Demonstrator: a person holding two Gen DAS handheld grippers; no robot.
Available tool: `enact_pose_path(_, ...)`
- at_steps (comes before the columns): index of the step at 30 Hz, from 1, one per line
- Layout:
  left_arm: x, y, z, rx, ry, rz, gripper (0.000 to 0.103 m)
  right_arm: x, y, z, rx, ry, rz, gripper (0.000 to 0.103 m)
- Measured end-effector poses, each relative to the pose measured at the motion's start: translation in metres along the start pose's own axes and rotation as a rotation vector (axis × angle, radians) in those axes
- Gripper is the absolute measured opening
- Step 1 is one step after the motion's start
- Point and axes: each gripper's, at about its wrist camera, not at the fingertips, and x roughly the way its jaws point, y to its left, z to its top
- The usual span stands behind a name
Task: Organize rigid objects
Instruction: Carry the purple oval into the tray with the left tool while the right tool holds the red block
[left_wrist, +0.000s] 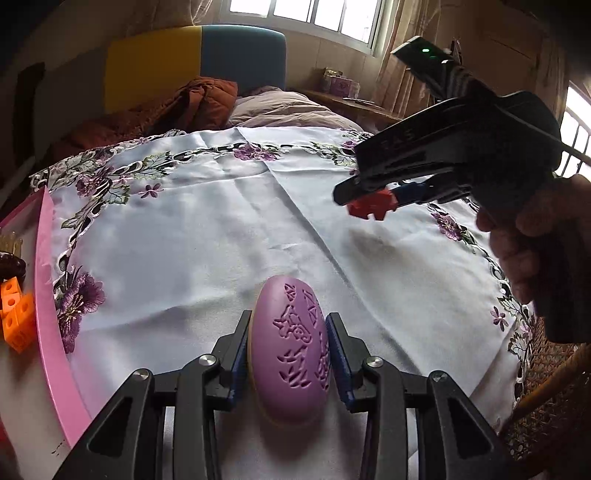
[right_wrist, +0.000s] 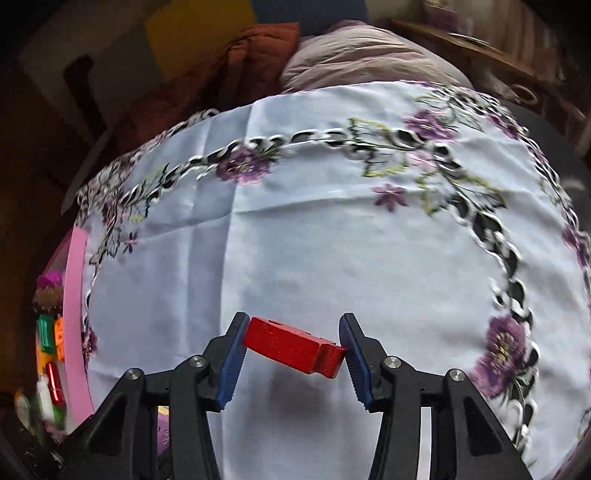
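A purple oval case (left_wrist: 291, 354) with a carved pattern lies lengthwise on the pale embroidered tablecloth (left_wrist: 207, 229), and my left gripper (left_wrist: 289, 321) is shut on its two sides. In the right wrist view a red block (right_wrist: 291, 347) spans the gap between the blue pads, tilted, with my right gripper (right_wrist: 294, 325) shut on its ends. The left wrist view shows that gripper (left_wrist: 373, 199) held by a person's hand (left_wrist: 524, 236) above the cloth's right side, the red block (left_wrist: 369, 208) lifted clear of the surface.
A pink tray (left_wrist: 48, 295) lines the table's left edge and holds orange cubes (left_wrist: 16, 314) and other small toys (right_wrist: 50, 354). A wicker chair (left_wrist: 546, 398) stands at the right edge. A bed with bedding lies beyond the table.
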Motion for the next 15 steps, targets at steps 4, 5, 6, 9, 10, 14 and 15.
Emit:
enact_pose_path(4, -0.001, -0.001, -0.001, 0.004, -0.004, 0.006, 0.038, 0.011, 0.008, -0.002, -0.069, 0.027, -0.059, 0.051)
enact_pose_path(5, -0.001, -0.001, -0.001, 0.006, -0.004, 0.009, 0.038, 0.011, 0.009, -0.002, -0.070, 0.022, -0.061, 0.051)
enact_pose_path(6, -0.001, -0.001, -0.001, 0.006, -0.004, 0.009, 0.038, 0.012, 0.008, -0.001, -0.065, 0.025, -0.060, 0.051)
enact_pose_path(9, -0.002, -0.001, -0.001, 0.006, -0.004, 0.012, 0.038, 0.014, 0.006, -0.002, -0.056, 0.039, -0.060, 0.051)
enact_pose_path(10, -0.002, -0.002, -0.001, 0.008, -0.004, 0.015, 0.038, 0.015, 0.007, -0.001, -0.061, 0.043, -0.065, 0.051)
enact_pose_path(14, -0.001, -0.001, 0.000, 0.004, 0.004, 0.015, 0.038, 0.016, 0.013, -0.002, -0.094, 0.043, -0.094, 0.050)
enact_pose_path(15, -0.001, -0.002, 0.000, 0.005, 0.005, 0.017, 0.038, 0.016, 0.012, -0.002, -0.091, 0.042, -0.091, 0.050)
